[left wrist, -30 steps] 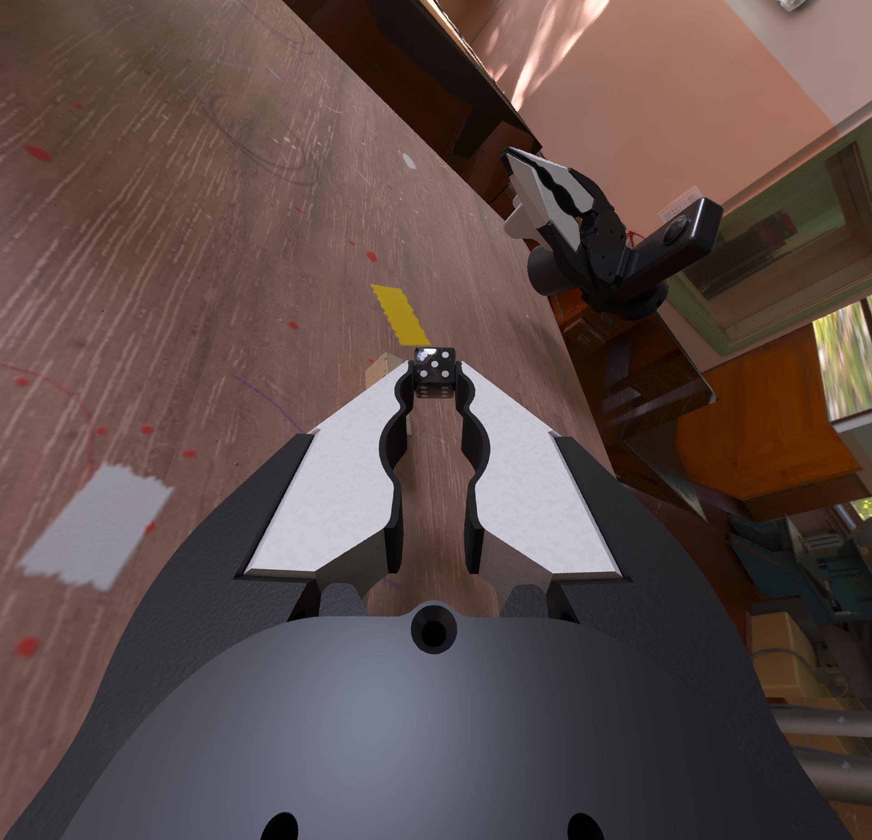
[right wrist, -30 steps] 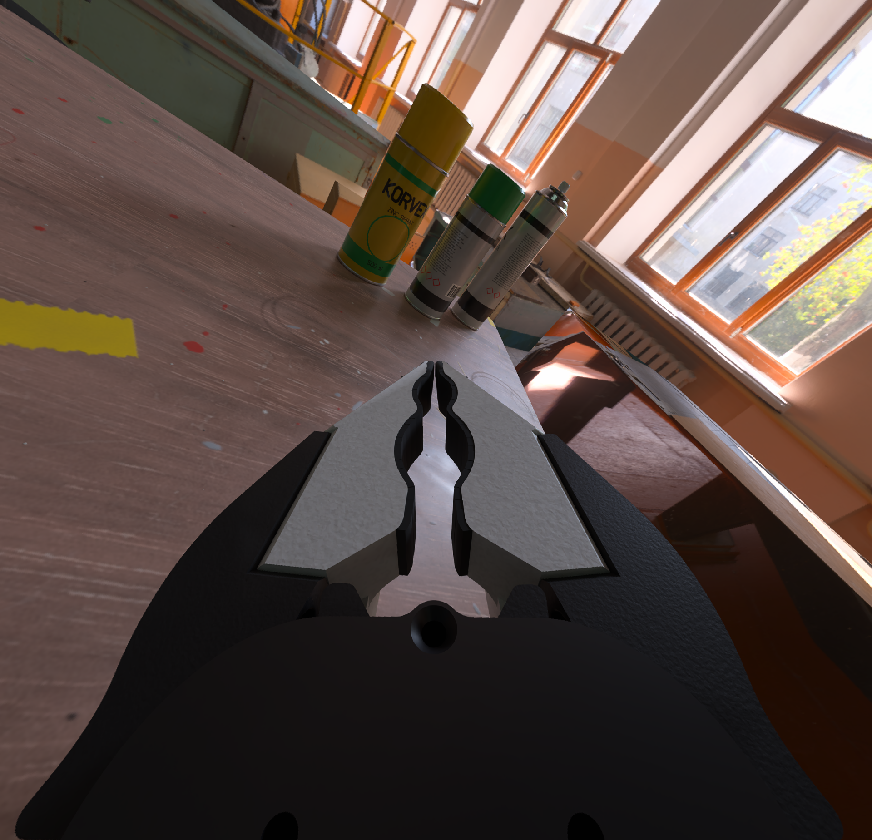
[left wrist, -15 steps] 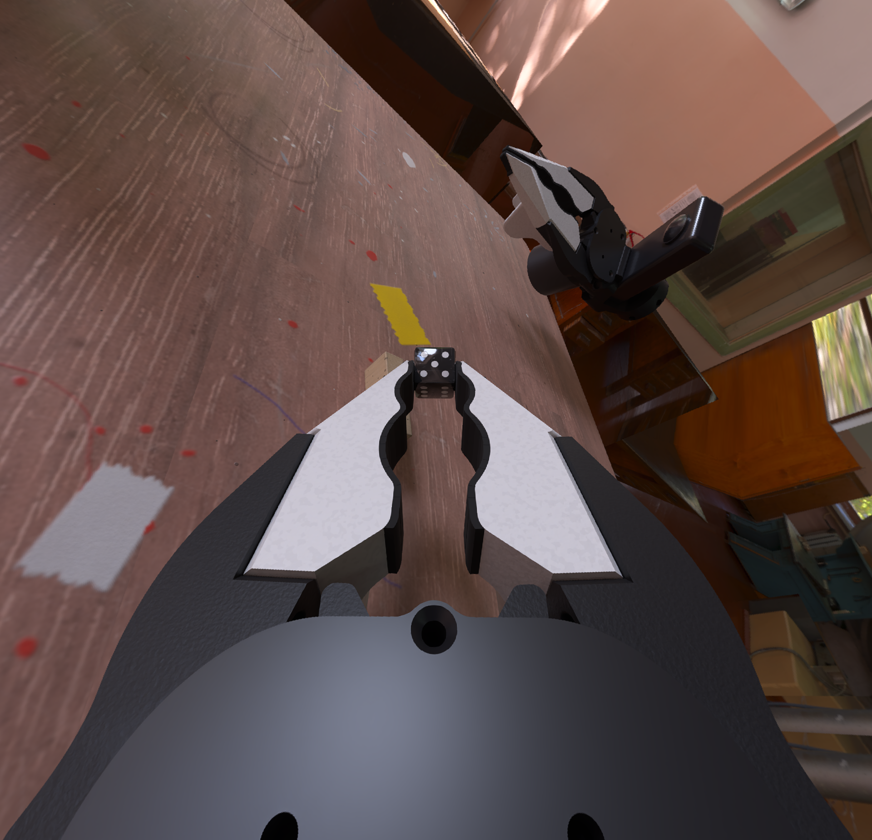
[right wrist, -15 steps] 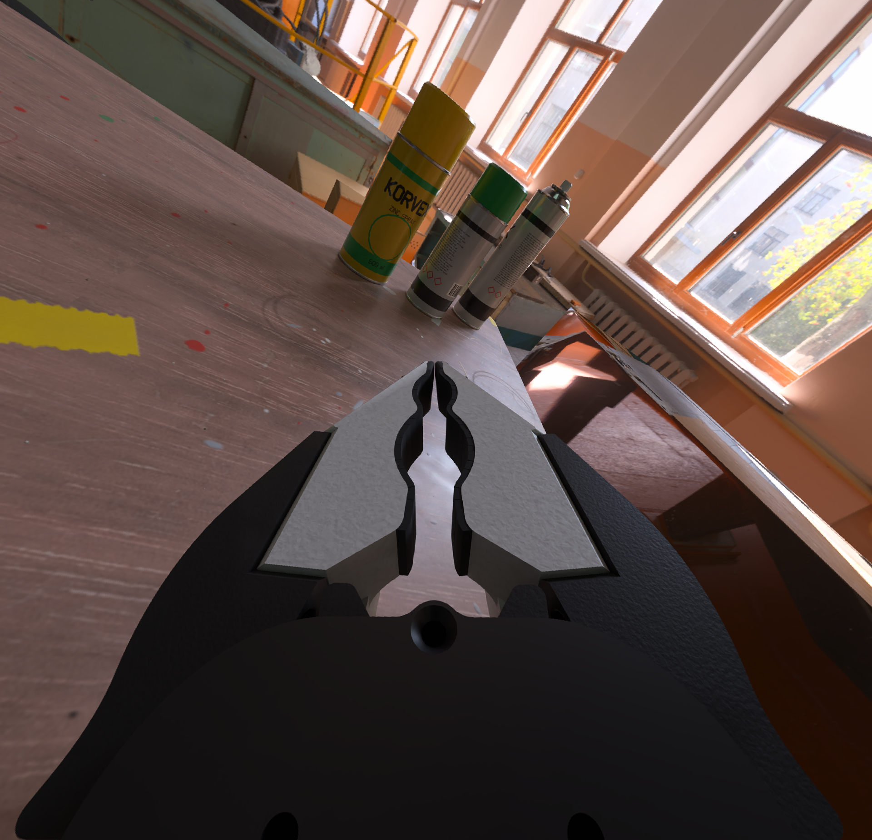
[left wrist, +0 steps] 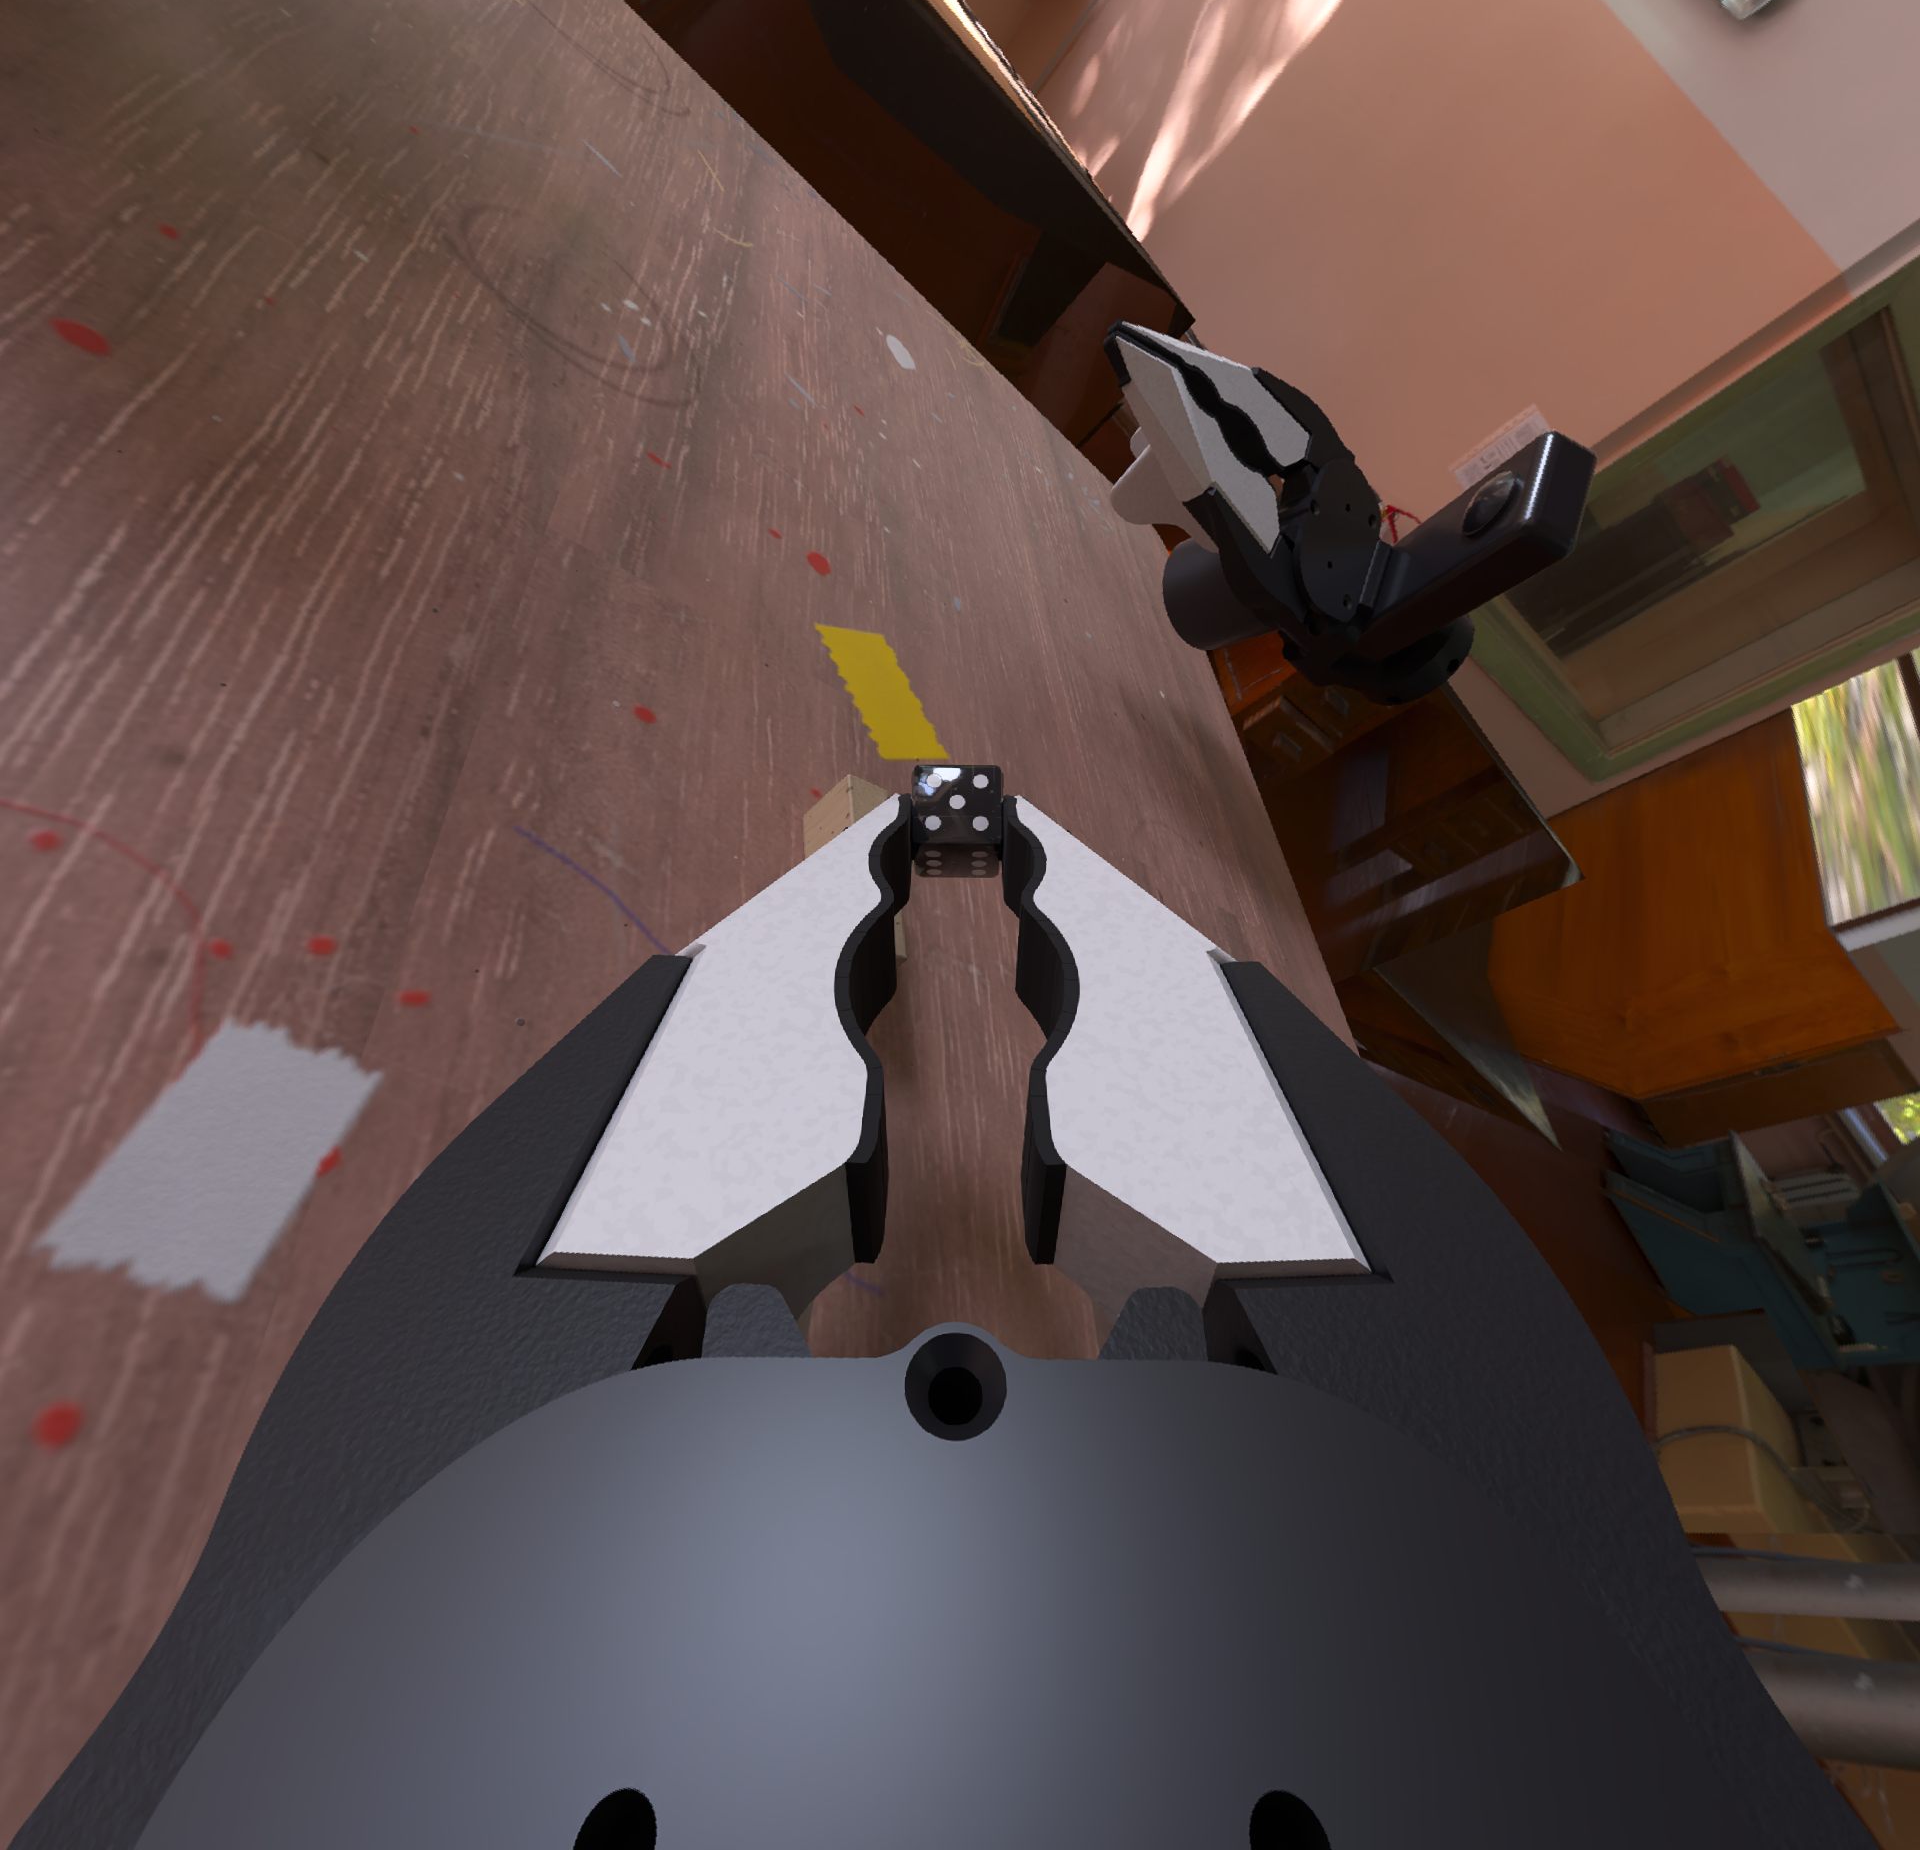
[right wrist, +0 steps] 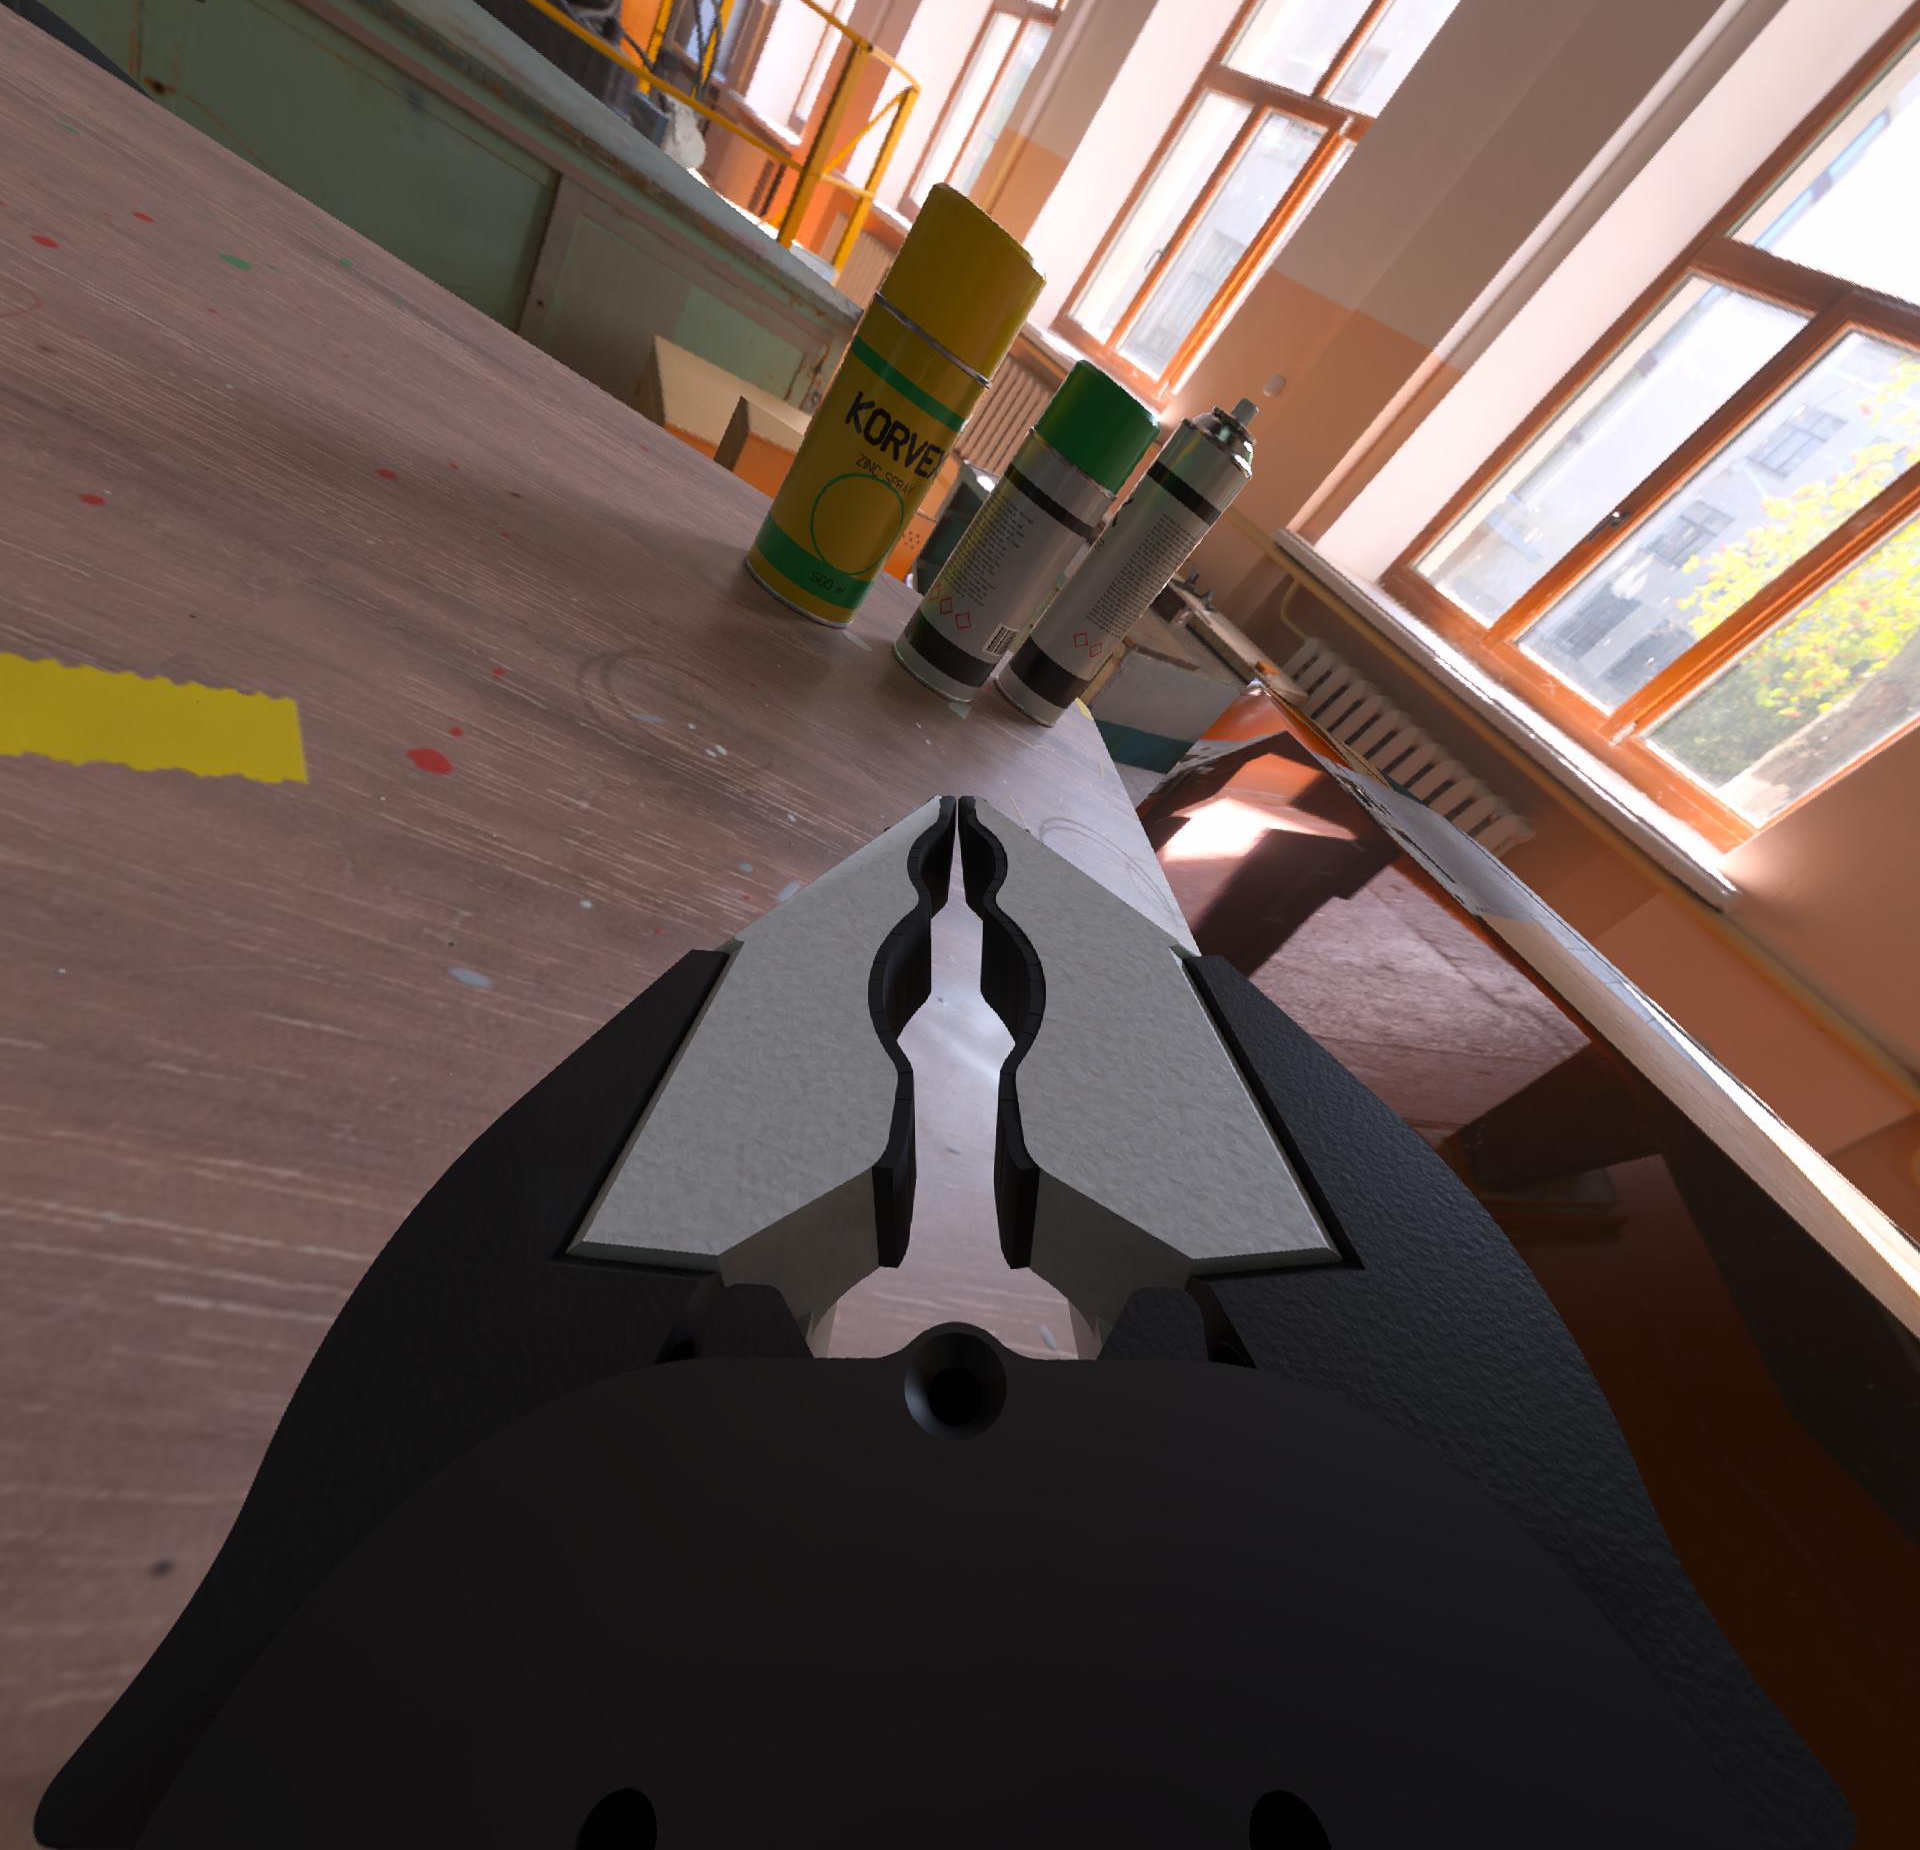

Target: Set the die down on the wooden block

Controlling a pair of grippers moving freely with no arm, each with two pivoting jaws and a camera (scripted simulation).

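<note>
In the left wrist view my left gripper (left wrist: 956, 832) is shut on a black die (left wrist: 957, 813) with white pips, held between the fingertips. A pale wooden block (left wrist: 844, 808) sits on the table just left of and below the die, mostly hidden behind the left finger. My right gripper (right wrist: 955, 813) is shut and empty, above the table near its right edge. It also shows in the left wrist view (left wrist: 1195, 408), off the table's far right edge.
A strip of yellow tape (left wrist: 881, 691) lies just beyond the die, also in the right wrist view (right wrist: 145, 720). Grey tape (left wrist: 208, 1166) lies at the left. Three spray cans stand near the table corner: yellow (right wrist: 894, 418), green-capped (right wrist: 1023, 533), uncapped (right wrist: 1127, 564).
</note>
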